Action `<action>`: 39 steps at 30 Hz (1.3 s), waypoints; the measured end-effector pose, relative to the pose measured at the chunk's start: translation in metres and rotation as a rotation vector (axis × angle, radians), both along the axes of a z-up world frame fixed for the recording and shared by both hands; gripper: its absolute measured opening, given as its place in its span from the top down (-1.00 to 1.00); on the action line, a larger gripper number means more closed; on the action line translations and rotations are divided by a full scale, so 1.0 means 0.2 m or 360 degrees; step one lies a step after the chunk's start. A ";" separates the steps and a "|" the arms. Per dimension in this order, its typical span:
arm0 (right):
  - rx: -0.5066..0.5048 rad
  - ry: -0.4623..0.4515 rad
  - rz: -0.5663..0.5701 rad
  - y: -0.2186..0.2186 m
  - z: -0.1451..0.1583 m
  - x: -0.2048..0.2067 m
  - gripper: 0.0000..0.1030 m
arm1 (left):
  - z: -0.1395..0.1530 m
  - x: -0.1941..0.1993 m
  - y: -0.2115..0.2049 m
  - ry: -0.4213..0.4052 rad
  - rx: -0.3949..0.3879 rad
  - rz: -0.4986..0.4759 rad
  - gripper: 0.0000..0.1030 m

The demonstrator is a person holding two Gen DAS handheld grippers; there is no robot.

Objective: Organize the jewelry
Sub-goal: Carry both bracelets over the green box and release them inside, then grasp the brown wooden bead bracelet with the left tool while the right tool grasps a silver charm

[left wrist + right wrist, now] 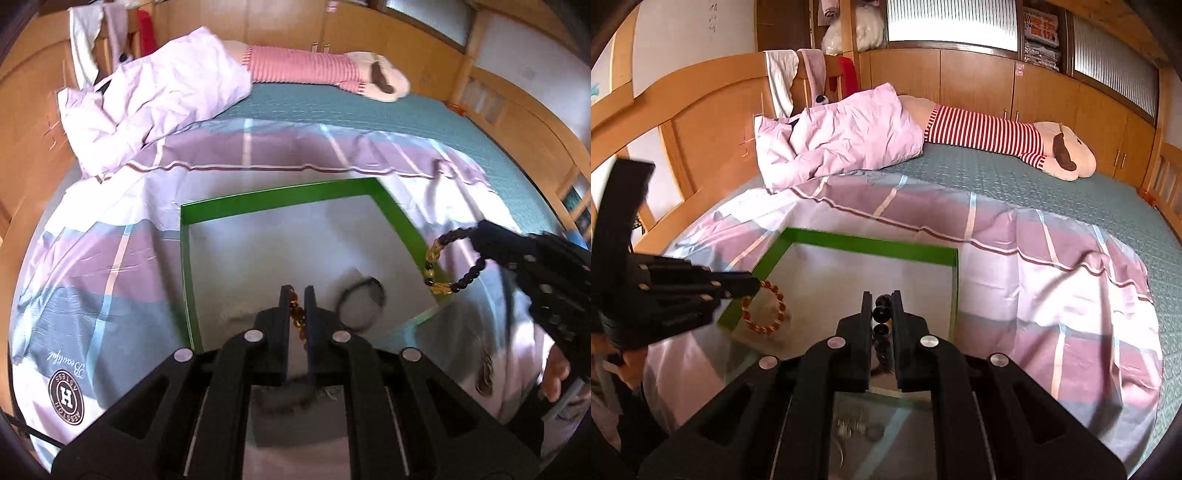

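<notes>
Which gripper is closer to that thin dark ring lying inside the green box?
Left. The left gripper hovers right beside the thin dark ring in the green box; the right gripper is at the box's right edge.

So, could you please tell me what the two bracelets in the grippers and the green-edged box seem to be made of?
The amber bracelet in the left gripper: translucent orange-red beads, glossy, probably resin, glass or amber. The dark bracelet in the right gripper: shiny black round beads with a few translucent yellow carved ones, perhaps stone or glass. The green box: thin flat walls and a matte pale floor, likely cardboard.

tray [280, 192] on bedsheet [110, 258], plush toy [380, 77] behind
</notes>
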State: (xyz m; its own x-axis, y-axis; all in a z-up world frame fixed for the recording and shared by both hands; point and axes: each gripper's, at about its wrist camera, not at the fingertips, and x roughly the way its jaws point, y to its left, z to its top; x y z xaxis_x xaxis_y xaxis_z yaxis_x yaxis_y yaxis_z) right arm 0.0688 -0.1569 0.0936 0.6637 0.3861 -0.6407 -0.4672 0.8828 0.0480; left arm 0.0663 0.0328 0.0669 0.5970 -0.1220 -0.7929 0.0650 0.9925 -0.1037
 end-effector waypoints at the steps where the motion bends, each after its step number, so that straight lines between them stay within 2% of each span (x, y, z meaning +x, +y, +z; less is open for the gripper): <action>1: -0.0001 0.0005 -0.0007 0.01 -0.02 0.02 0.81 | -0.02 0.03 0.01 0.0006 -0.0001 0.0017 0.85; 5: 0.0010 0.0057 -0.0023 0.05 -0.11 0.10 0.80 | -0.10 0.10 0.02 0.0048 -0.0004 0.0032 0.84; 6: -0.0008 0.0060 -0.0025 0.05 -0.13 0.11 0.68 | -0.11 0.10 0.01 0.0043 -0.0005 0.0014 0.68; 7: -0.0039 0.0056 -0.0049 0.05 -0.14 0.11 0.41 | -0.11 0.10 0.00 0.0040 -0.0002 0.0009 0.50; 8: -0.0051 0.0062 -0.0064 0.04 -0.14 0.10 0.29 | -0.12 0.09 0.00 0.0041 0.0003 0.0020 0.18; 9: -0.0027 0.0073 -0.0063 0.02 -0.14 0.08 0.24 | -0.12 0.08 0.00 0.0039 0.0001 0.0029 0.14; 12: 0.0050 0.0143 -0.0009 -0.05 -0.12 0.01 0.24 | -0.11 0.01 0.00 0.0074 -0.0047 -0.0036 0.17; 15: 0.0028 0.0254 0.0078 -0.09 -0.17 -0.07 0.24 | -0.14 -0.11 -0.02 0.0124 -0.0053 -0.0113 0.19; 18: -0.0048 0.0445 0.0165 -0.05 -0.38 -0.13 0.24 | -0.23 -0.17 -0.01 0.0206 -0.0048 -0.0117 0.23; 21: -0.0156 0.0554 0.0204 0.04 -0.53 -0.14 0.24 | -0.24 -0.23 -0.01 0.0164 -0.0050 -0.0105 0.19; 23: -0.0199 0.0581 0.0209 0.08 -0.61 -0.15 0.24 | -0.28 -0.25 0.00 0.0216 -0.0087 -0.0101 0.16; 27: -0.0242 0.0551 0.0236 0.15 -0.65 -0.17 0.24 | -0.37 -0.29 -0.01 0.0267 -0.0010 -0.0047 0.16; 29: -0.0261 0.0523 0.0243 0.17 -0.66 -0.18 0.31 | -0.41 -0.27 -0.02 0.0285 0.0045 -0.0022 0.16; 30: -0.0264 0.0516 0.0237 0.18 -0.66 -0.19 0.61 | -0.43 -0.26 -0.03 0.0294 0.0076 -0.0010 0.16; 32: -0.0264 0.0532 0.0242 0.19 -0.66 -0.19 0.96 | -0.47 -0.24 -0.03 0.0316 0.0109 0.0016 0.15; 36: -0.0280 0.0511 0.0279 0.18 -0.64 -0.22 0.99 | -0.51 -0.22 0.01 0.0356 0.0090 0.0088 0.04; 39: -0.0248 0.0492 0.0275 0.17 -0.61 -0.22 0.99 | -0.51 -0.22 0.01 0.0360 0.0086 0.0101 0.04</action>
State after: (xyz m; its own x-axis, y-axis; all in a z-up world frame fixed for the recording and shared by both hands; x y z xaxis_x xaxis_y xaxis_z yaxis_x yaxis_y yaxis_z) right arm 0.0257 -0.1221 -0.0285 0.3636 0.3577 -0.8601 -0.5942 0.8002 0.0816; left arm 0.0228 0.0357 -0.0361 0.4086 -0.0433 -0.9117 -0.0166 0.9984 -0.0549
